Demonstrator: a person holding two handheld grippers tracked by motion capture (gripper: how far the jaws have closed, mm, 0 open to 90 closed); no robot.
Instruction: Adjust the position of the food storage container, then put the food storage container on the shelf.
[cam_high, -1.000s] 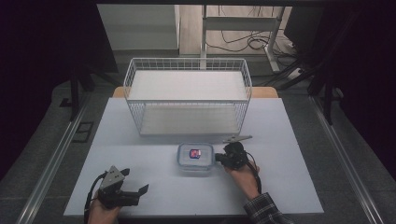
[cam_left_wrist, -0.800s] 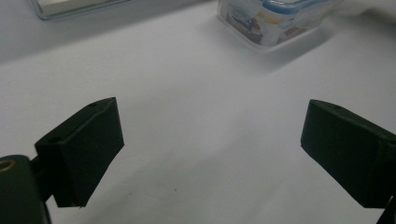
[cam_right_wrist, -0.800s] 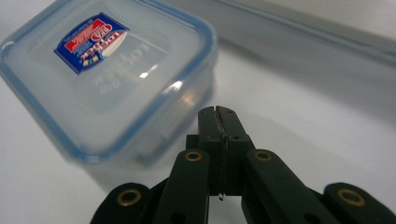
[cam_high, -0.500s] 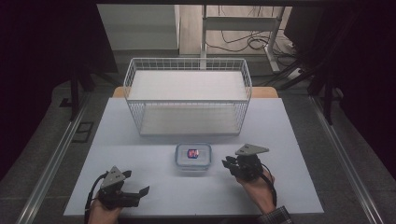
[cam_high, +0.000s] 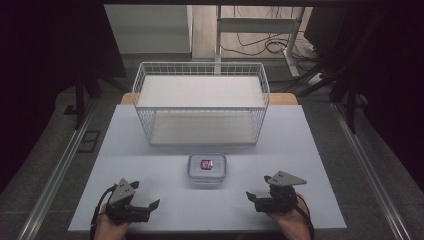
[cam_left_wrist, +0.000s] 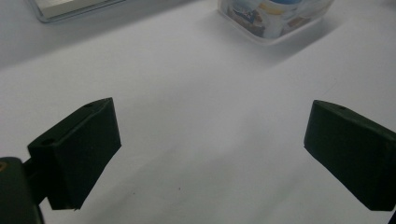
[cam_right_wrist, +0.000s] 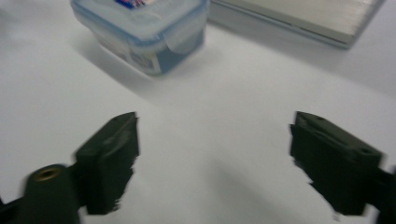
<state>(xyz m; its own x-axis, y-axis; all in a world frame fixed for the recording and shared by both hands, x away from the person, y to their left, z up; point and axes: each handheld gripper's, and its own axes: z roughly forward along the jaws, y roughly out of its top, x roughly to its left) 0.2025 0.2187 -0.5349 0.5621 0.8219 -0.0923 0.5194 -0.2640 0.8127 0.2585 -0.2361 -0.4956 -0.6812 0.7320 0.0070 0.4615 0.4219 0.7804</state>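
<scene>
Resting on matte white table (cam_high: 150, 145): both black tongs (cam_high: 142, 210) (cam_high: 260, 199) agape, empty; clear lidded plastic box (cam_high: 207, 169) between.

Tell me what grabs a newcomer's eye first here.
The big white wire basket dominates the far half of the table. Just in front of it sits a small clear lidded container with something colourful inside. Nearest the camera, the left gripper and right gripper flank it, both open.
</scene>
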